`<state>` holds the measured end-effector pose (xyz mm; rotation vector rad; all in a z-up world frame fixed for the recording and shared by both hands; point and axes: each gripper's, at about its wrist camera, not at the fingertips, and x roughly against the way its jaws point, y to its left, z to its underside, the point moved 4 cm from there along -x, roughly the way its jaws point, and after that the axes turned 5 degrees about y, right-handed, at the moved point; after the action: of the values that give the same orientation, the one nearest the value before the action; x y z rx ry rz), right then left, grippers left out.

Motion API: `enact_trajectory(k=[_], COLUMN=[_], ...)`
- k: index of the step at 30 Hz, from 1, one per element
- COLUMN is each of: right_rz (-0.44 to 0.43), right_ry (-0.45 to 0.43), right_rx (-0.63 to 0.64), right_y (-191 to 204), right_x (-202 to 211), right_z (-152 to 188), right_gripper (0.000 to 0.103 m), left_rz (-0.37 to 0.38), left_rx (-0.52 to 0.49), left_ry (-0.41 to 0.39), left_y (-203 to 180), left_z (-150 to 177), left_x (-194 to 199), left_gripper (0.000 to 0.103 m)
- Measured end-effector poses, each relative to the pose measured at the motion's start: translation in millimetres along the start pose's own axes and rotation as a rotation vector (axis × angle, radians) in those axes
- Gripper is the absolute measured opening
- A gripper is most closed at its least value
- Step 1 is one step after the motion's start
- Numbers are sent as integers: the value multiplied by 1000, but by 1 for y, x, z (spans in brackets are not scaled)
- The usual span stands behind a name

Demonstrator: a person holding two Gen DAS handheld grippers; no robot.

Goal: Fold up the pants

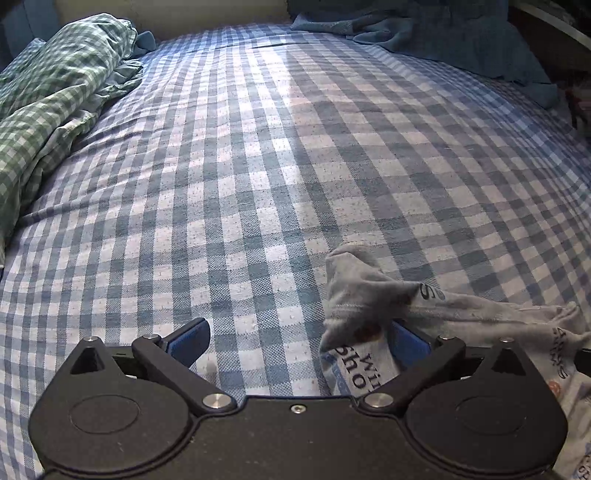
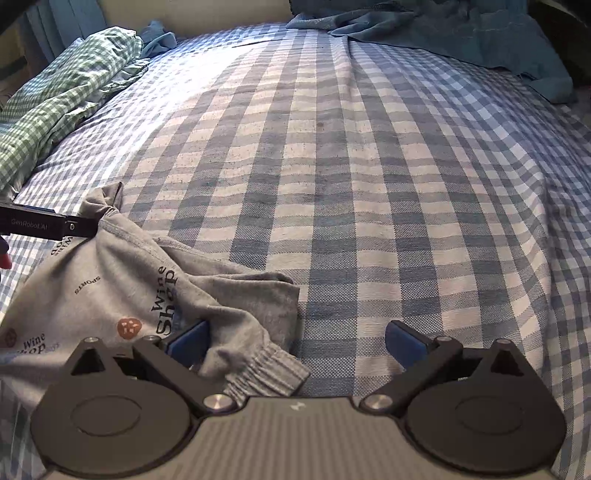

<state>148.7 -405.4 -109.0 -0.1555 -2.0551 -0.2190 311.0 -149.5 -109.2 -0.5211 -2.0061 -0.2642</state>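
Observation:
Grey pants [image 2: 110,280] printed with "Wine Shop" lie crumpled on the blue checked bedsheet [image 2: 369,184]. In the right wrist view my right gripper [image 2: 298,343] stands wide open. A ribbed cuff [image 2: 266,369] lies between its jaws against the left finger, and neither pad presses on it. The left gripper's black body [image 2: 48,223] reaches the pants from the left edge. In the left wrist view my left gripper [image 1: 299,341] is open too. A raised fold of the pants [image 1: 369,291] drapes in front of its right finger [image 1: 410,343].
A green checked cloth [image 1: 55,85] is bunched at the far left of the bed. A blue cloth [image 1: 443,33] lies rumpled at the far right, by the headboard. The checked sheet [image 1: 221,184] stretches flat between them.

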Motion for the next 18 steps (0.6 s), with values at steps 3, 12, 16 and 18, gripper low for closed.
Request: enact_trajectory(k=[3, 12, 16, 18], right_rz=[30, 93, 124, 138], right_ry=[-26, 72, 124, 125], right_rx=[0, 12, -37, -24], right_y=[2, 32, 32, 32], right_x=[21, 41, 37, 40], right_z=[8, 62, 81, 86], right_gripper=[102, 102, 102, 102], left_rz=[60, -1, 22, 21], left_rx=[-19, -53, 108, 150], left_ry=[-28, 141, 170, 185], left_y=[-5, -23, -9, -6], left_z=[18, 117, 131, 134], left_x=[28, 50, 53, 55], left_gripper=[102, 102, 102, 102])
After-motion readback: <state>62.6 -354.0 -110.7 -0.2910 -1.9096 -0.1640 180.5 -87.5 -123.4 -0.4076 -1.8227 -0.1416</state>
